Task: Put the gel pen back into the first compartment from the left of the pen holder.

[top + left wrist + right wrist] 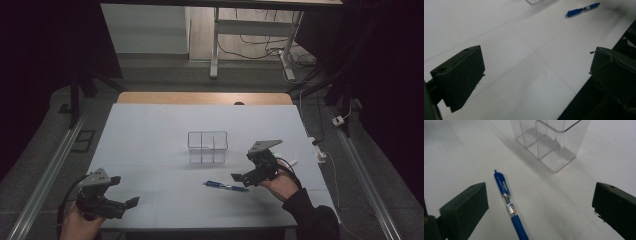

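Observation:
A blue pen [226,186] lies flat on the white table [150,140], in front of a clear divided holder [207,147]. My right gripper [241,180] hovers just right of the pen, open, jaws wide. In the right gripper view the pen [509,207] lies between the two jaws, nearer the left one, untouched, with the clear holder [549,142] beyond. My left gripper [127,196] sits at the table's front left corner, open and empty. In the left gripper view the pen [582,10] is far off at the top right.
The table's front edge [574,97] runs close under the left gripper. A wooden strip [205,98] borders the far side. Desk legs and cables [260,50] stand on the floor beyond. A white plug [339,120] lies on the floor at the right.

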Motion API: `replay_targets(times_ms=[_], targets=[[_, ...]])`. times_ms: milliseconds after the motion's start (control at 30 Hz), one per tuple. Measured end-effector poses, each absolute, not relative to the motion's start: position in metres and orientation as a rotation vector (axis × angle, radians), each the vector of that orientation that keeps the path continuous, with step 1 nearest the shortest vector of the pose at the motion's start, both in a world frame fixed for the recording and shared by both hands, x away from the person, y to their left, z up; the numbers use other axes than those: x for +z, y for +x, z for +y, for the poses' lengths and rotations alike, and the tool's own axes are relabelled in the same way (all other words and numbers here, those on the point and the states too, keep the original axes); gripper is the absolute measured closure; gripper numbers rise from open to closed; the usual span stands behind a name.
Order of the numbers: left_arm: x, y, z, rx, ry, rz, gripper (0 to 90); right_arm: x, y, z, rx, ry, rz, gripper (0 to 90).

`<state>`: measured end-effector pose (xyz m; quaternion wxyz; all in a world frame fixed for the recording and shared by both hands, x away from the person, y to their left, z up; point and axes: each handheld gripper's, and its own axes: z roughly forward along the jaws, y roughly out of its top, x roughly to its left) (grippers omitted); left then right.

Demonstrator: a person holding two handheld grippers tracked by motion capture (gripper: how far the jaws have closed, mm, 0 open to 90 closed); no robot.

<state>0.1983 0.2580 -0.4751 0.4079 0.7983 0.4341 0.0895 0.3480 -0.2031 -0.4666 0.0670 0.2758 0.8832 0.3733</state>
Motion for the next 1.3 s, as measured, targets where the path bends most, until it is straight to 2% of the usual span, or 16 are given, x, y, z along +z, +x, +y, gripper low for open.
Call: replay_targets(times_ms=[333, 767, 1067, 1300], targets=[[-0.477, 0.182, 0.27, 0.245, 1.989, 1.129, 0.0, -0.48, 0.34, -0.194, 0.998, 0.737, 2.736, 0.0], [-0.478, 0.182, 0.271, 0.227, 2.001, 1.138, 0.0, -0.505, 0.336, -0.187, 0.807, 0.689, 2.854, 0.7], [-0.478, 0.183, 0.27, 0.218, 2.011, 1.137, 0.0, -0.51, 0.333, -0.185, 0.715, 0.528, 2.894, 27.8], [-0.478, 0.183, 0.268, 0.221, 2.024, 1.136, 0.0, -0.506, 0.334, -0.183, 0.715, 0.433, 2.924, 59.5]])
